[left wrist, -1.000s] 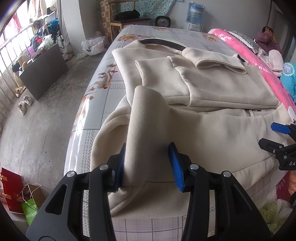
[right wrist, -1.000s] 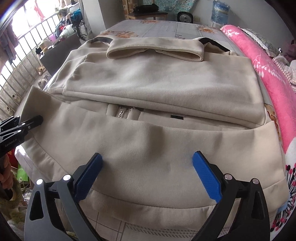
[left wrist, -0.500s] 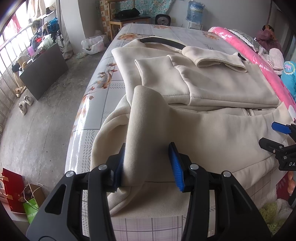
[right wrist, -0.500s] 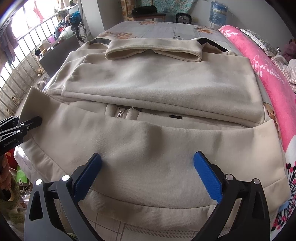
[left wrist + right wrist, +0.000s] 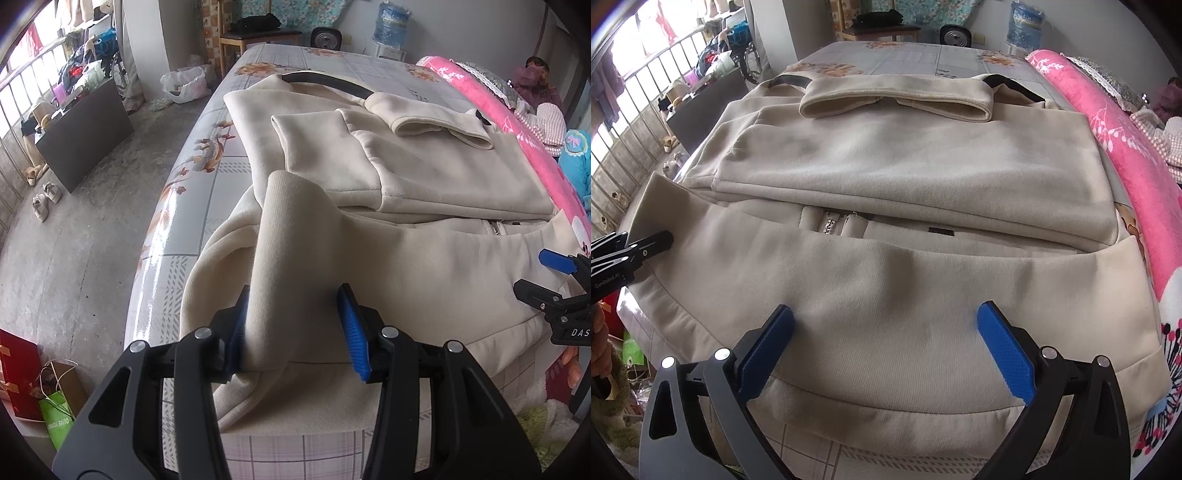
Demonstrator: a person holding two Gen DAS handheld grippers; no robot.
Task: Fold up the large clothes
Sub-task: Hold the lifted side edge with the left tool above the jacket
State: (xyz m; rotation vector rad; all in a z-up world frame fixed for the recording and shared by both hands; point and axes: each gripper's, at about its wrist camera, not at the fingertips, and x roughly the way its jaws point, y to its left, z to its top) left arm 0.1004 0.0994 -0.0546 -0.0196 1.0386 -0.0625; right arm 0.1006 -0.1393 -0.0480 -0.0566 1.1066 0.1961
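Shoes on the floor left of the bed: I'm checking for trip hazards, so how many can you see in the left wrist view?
3: two pale shoes side by side near the dark board, and one closer to the railing. Others may be hidden.

The right gripper (image 5: 554,280) at three o'clock bears white letters "DAS", cut off. The left gripper (image 5: 646,242) at nine o'clock reads "GenRobot.AI". Print on the green bag (image 5: 59,417) is unreadable.
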